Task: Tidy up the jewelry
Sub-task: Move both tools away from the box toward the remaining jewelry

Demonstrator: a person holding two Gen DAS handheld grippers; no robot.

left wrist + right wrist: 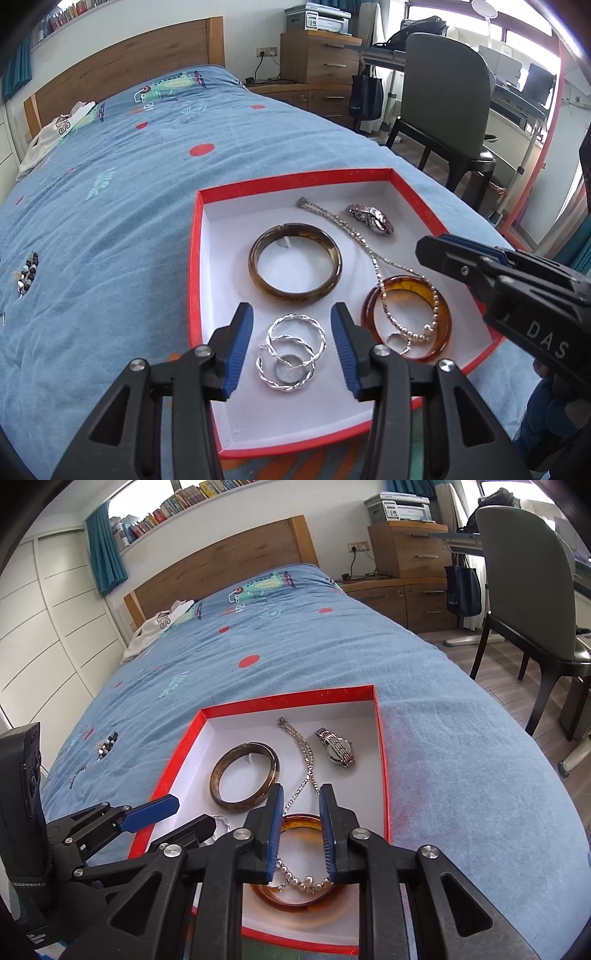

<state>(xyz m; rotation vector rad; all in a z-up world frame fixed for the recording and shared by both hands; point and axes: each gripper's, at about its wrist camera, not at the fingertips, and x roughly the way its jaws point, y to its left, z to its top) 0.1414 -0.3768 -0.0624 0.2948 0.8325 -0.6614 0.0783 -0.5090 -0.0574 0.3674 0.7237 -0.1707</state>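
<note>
A red box with a white lining (199,258) (382,760) lies on the bed. In it are a dark brown bangle (295,264) (244,776), an amber bangle (408,317) (295,901), a silver chain (354,236) (304,771), a pearl bracelet (417,332) (303,880), a silver watch (371,218) (335,751), two twisted silver hoops (291,349) and small rings. My left gripper (291,347) is open around the hoops. My right gripper (301,827) is open over the amber bangle and pearls, holding nothing.
A beaded bracelet (28,273) (107,744) and a small dark piece (77,775) lie on the blue bedspread left of the box. A white garment (159,627) lies near the headboard. A grey chair (528,590) and wooden drawers (410,550) stand right of the bed.
</note>
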